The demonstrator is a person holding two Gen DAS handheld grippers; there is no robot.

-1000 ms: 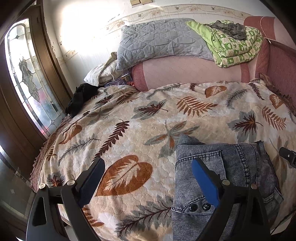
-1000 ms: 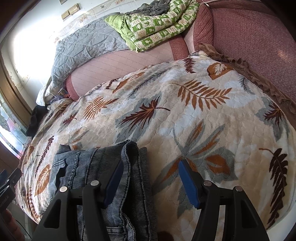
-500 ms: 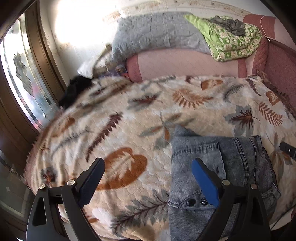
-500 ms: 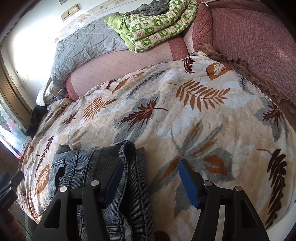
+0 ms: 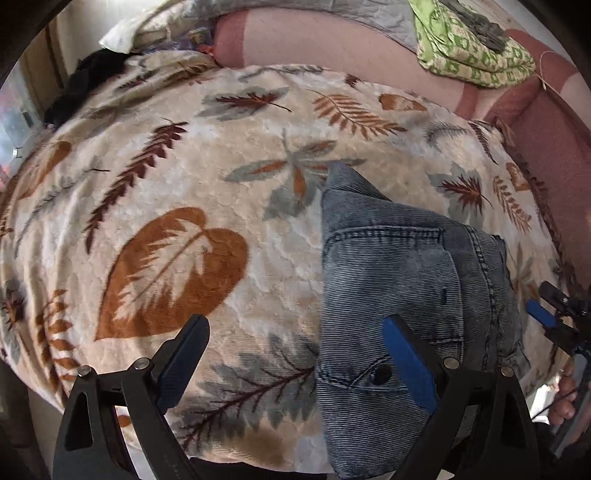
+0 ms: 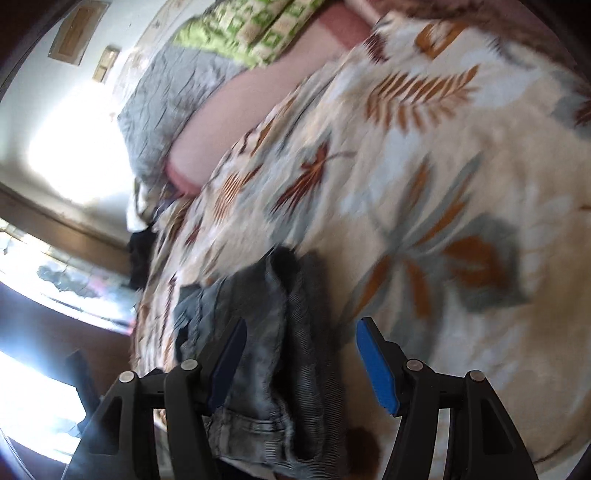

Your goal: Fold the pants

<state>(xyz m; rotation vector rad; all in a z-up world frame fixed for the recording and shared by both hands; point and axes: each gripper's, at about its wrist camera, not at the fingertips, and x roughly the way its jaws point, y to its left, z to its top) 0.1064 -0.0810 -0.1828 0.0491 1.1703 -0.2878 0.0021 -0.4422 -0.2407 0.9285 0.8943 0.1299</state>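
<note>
Left wrist view looks steeply down on a bed covered by a leaf-print blanket point(image 5: 177, 206). The left tongs point(image 5: 295, 362) fill the lower part of the frame with their fingers spread wide and nothing between the pads. The left finger hangs over bare blanket; the blue-padded right finger hangs over the folded pants point(image 5: 399, 280), with no contact that can be made out. The pants, grey-blue denim, lie as a compact bundle in the lower right of the frame, near the bed's front edge, a button showing by the lower fold. At the far right edge the right tongs point(image 5: 554, 321) reach in from beside the bundle, with a person's fingers point(image 5: 563, 402) visible below them.

Right wrist view is blurred and tilted, the bed running diagonally across the frame. The right tongs point(image 6: 299, 362) sit at the bottom, spread apart and gripping nothing. The folded pants point(image 6: 266, 332) lie at lower centre, partly between the two fingers, their right edge nearer the left finger. A green patterned quilt point(image 6: 258, 29) and a grey quilt point(image 6: 177, 92) sit on the pink headboard at the upper left.
</note>
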